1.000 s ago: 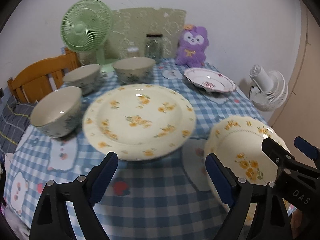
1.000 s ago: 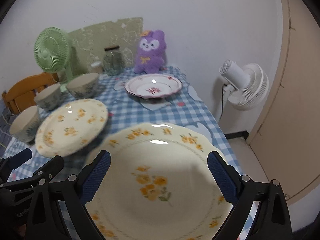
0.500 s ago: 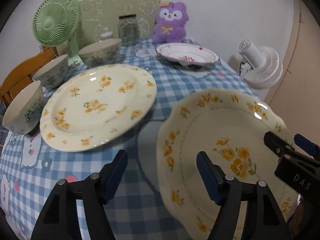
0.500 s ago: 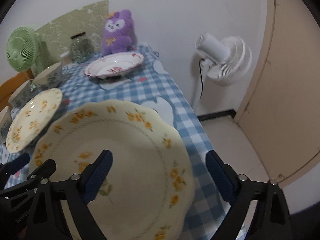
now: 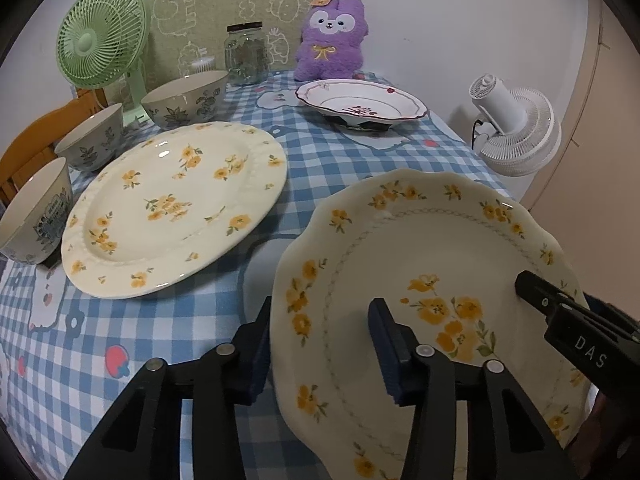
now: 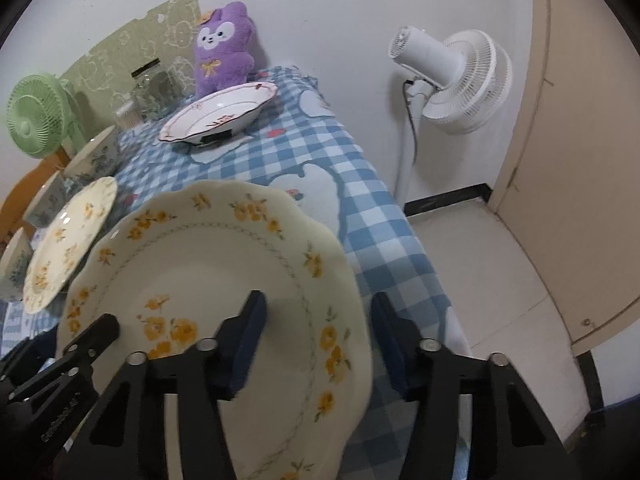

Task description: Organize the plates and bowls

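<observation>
A scalloped cream plate with yellow flowers (image 5: 432,264) sits at the table's near right corner; it also shows in the right wrist view (image 6: 200,272). My left gripper (image 5: 320,336) straddles its left rim, jaws partly closed, one finger each side. My right gripper (image 6: 316,336) straddles its right rim the same way. A large round yellow-flower plate (image 5: 176,204) lies to the left. A white plate with a red rim (image 5: 360,102) is at the back. Three patterned bowls (image 5: 184,98) (image 5: 92,136) (image 5: 34,212) line the left side.
A green fan (image 5: 100,36), a glass jar (image 5: 246,56) and a purple plush toy (image 5: 332,44) stand at the back of the blue checked table (image 5: 328,152). A white fan (image 6: 452,76) stands on the floor to the right. A wooden chair (image 5: 28,148) is left.
Both grippers have moved in onto the scalloped plate and narrowed their jaws around its opposite rims. The plate now looks tilted.
</observation>
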Tool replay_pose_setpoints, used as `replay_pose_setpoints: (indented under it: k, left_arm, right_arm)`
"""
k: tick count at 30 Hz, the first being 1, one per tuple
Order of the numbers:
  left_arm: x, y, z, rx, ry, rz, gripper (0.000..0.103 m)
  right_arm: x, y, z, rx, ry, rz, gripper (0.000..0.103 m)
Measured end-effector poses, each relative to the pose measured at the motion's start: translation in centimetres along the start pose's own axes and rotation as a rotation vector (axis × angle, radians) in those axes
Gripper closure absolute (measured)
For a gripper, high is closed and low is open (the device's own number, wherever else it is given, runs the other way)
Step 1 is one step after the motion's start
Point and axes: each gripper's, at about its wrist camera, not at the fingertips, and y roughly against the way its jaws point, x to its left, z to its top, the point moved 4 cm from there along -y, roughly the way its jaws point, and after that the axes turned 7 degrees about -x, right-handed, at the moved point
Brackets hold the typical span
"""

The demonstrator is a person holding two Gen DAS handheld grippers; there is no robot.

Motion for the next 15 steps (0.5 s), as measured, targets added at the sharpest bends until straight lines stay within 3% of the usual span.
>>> replay_pose_setpoints:
  k: [15]
  left_arm:
    - [0.87, -0.13, 0.50, 0.024, 0.038, 0.004, 0.063]
  right_arm:
    - [0.83, -0.14, 0.07, 0.002, -0.011, -0.017, 0.056]
